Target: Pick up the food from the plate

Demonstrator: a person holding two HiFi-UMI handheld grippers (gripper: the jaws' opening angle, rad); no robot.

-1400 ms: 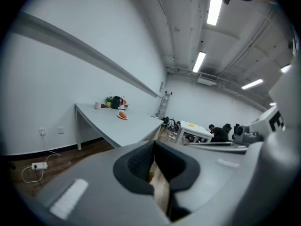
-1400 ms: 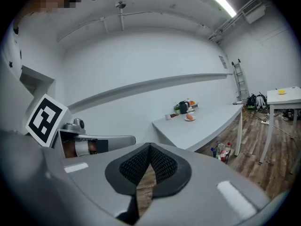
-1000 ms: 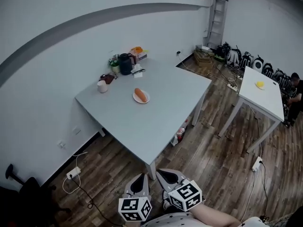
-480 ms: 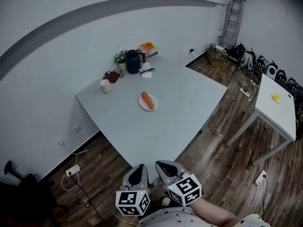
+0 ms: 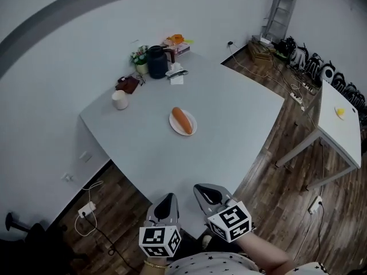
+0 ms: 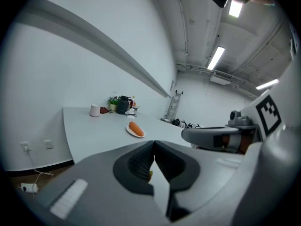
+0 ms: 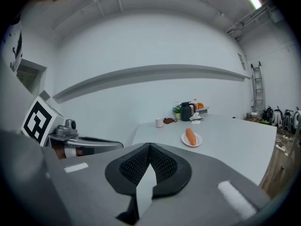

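Observation:
An orange, sausage-shaped piece of food (image 5: pixel 182 121) lies on a small white plate (image 5: pixel 192 117) near the middle of the grey table (image 5: pixel 235 102). Both grippers hang low in front of the person, short of the table's near corner and far from the plate. My left gripper (image 5: pixel 167 201) is shut with nothing in it, and my right gripper (image 5: pixel 207 192) is shut and empty too. In the left gripper view the food (image 6: pixel 136 129) lies ahead beyond the closed jaws (image 6: pixel 154 146). The right gripper view shows the food (image 7: pixel 190 136) ahead and to the right of its closed tips (image 7: pixel 149 147).
At the table's far corner stand a black kettle (image 5: pixel 156 62), a small plant, a box and papers, with a white cup (image 5: pixel 120 99) to their left. A second white table (image 5: pixel 338 128) with a yellow thing on it stands at right. A ladder (image 5: pixel 284 4) and gear line the far wall.
The head view has drawn closer to the table, so the plate and food appear larger and lower. Both grippers stay shut, side by side at the bottom.

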